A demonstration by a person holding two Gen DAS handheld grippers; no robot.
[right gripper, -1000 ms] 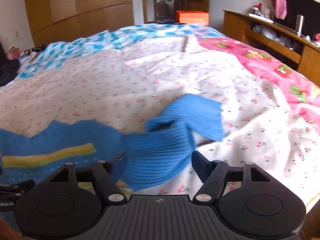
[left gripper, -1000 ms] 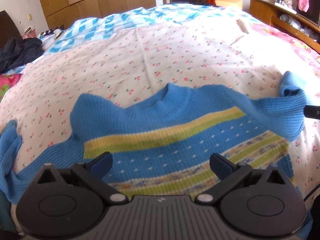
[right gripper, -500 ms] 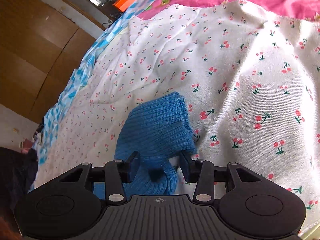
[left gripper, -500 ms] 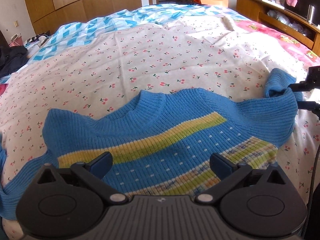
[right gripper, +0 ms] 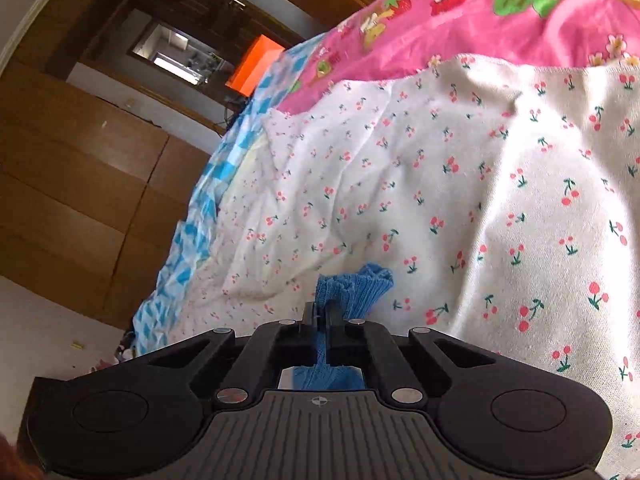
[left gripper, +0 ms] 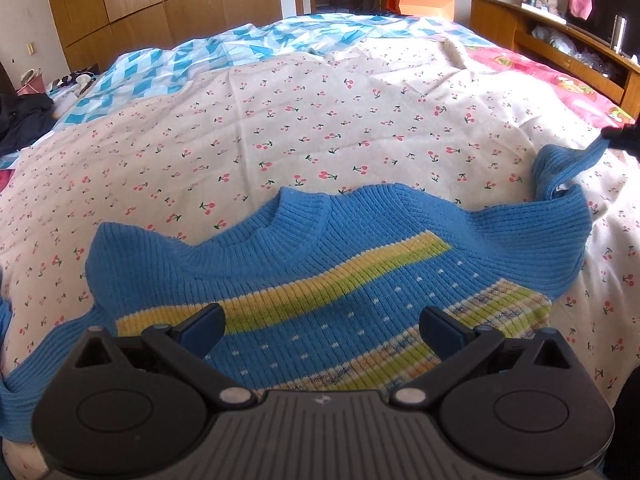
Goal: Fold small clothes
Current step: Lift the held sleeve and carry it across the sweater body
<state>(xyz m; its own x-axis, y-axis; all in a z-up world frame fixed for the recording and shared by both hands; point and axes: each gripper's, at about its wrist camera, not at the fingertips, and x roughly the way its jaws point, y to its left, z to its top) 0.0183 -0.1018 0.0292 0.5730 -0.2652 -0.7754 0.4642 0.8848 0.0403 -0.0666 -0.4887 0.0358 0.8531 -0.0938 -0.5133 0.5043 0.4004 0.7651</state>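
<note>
My right gripper (right gripper: 320, 316) is rolled hard to one side, so its view tilts; its jaws are clamped on the cuff (right gripper: 354, 286) of the blue sweater's sleeve, ribbed knit bunching out past the pads; my left gripper (left gripper: 320, 326) points steeply down with jaws wide apart and nothing between them, hovering over the sweater (left gripper: 320, 276); that lies flat on the cherry-print sheet (left gripper: 320, 128), neck away from me, yellow and green stripes across the chest, its right-hand sleeve (left gripper: 560, 184) stretched toward the frame's edge.
</note>
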